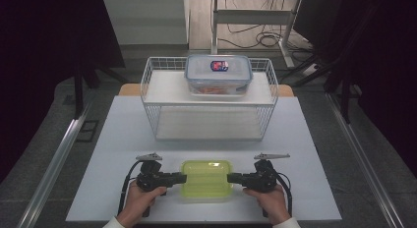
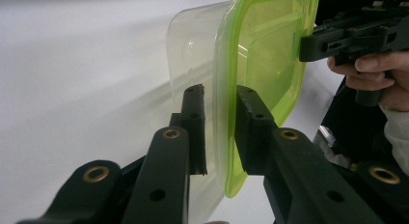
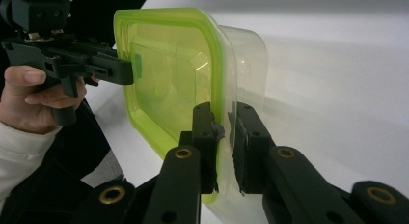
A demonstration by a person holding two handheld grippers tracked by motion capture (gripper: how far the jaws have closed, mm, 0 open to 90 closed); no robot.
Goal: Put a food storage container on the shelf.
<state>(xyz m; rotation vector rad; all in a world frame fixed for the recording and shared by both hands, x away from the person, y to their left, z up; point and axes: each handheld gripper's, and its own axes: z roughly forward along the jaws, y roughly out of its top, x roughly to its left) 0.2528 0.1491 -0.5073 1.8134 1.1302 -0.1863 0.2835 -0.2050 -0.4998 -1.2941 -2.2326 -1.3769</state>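
Though lidded green, container (image 1: 207,179) between both grippers' jaws.

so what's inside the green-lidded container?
Nothing visible: the green-lidded container looks empty through its clear walls in both gripper views. The tinted lid blurs detail from above.

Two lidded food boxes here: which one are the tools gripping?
The green-lidded box near the table's front edge, pinched at its rim by both tools. The blue-lidded one sits untouched atop the wire rack.
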